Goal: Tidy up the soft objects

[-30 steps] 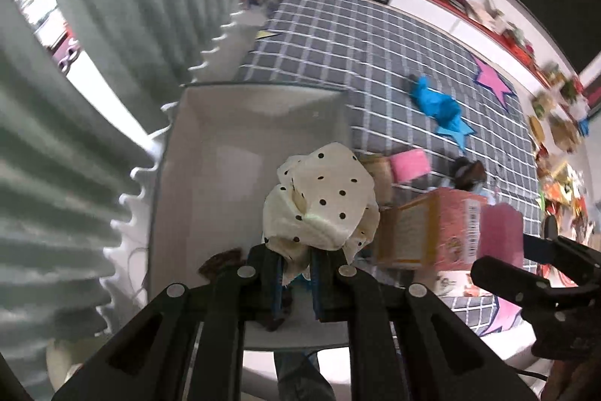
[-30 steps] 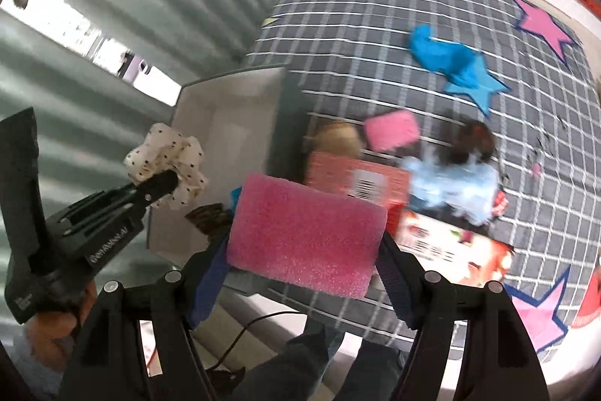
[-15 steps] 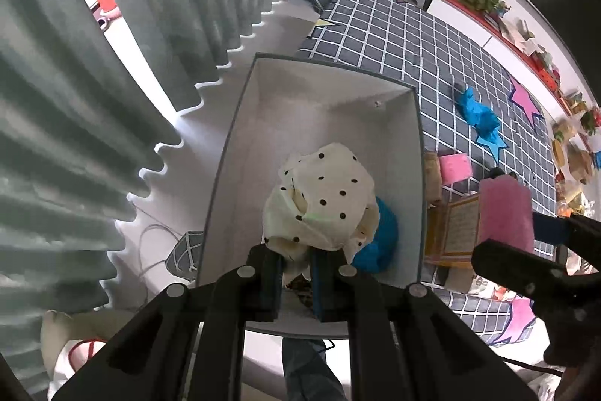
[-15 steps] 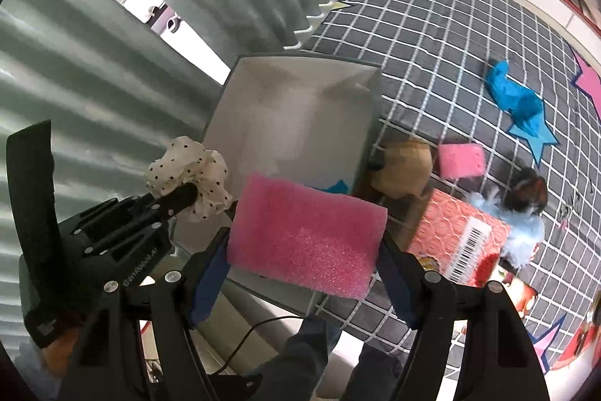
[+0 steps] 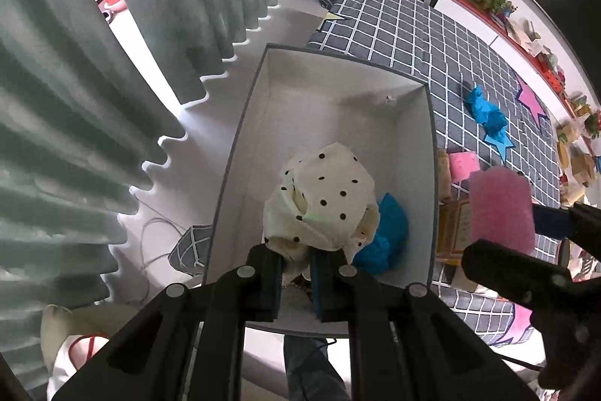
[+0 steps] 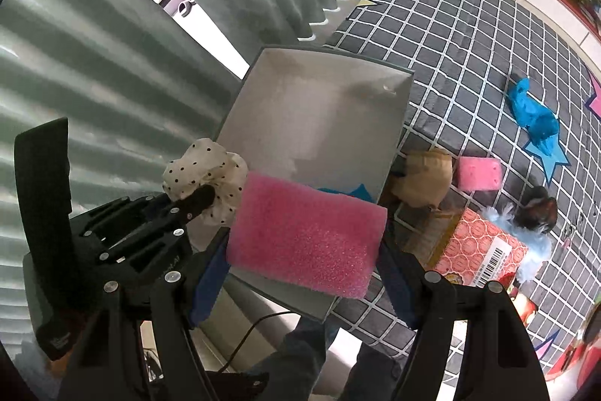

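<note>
The polka-dot scrunchie (image 5: 323,202) you carry sits pinched in the left hand-held gripper (image 5: 296,273), whose jaws are drawn close on its gathered cream fabric, and it hangs straight above the open white box (image 5: 338,108), over the near half of the floor. Directly under and just right of it lies a crumpled blue cloth (image 5: 387,235), already inside the box. So the drop is simply downward from your left hand; no sideways travel looks needed. The pink foam block (image 6: 306,239) is clamped across its long axis by the right hand-held gripper (image 6: 304,250), long side running left to right, and it hovers over the box's near rim, slightly toward the right wall. Your left hand is the one better centred over the box; the right probably needs to ease forward and left first. The foam looks coarse and springy, the scrunchie limp and ruffled. Beyond the box, on the grid-pattern mat (image 6: 469,44), lie a smaller pink sponge (image 6: 479,173), a blue cloth (image 6: 535,115), a tan soft thing (image 6: 424,183) and a pink carton (image 6: 484,254).
</note>
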`<action>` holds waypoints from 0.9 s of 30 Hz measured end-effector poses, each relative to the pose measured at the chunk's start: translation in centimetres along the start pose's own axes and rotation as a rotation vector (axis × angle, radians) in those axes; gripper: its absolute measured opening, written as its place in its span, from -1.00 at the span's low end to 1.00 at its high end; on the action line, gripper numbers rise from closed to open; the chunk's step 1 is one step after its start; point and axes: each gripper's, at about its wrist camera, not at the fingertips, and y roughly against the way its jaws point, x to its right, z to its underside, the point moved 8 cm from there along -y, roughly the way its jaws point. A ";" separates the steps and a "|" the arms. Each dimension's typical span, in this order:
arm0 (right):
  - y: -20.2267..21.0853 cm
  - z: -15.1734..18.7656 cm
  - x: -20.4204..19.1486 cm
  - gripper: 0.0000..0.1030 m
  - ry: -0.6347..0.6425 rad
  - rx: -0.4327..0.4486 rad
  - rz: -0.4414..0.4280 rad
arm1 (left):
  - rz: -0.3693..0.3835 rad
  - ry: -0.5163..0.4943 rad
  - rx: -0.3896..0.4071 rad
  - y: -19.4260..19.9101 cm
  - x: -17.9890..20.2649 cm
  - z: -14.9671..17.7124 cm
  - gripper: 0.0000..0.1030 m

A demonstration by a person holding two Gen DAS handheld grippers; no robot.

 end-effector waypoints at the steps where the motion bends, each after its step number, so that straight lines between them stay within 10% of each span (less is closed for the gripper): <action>1: -0.1 -0.1 0.0 0.45 0.001 -0.002 0.000 | 0.000 0.000 -0.002 -0.1 0.0 0.0 -0.74; 27: -0.5 -0.8 -0.1 0.45 0.013 -0.017 0.004 | -0.004 -0.001 -0.027 -1.0 0.3 0.0 -0.74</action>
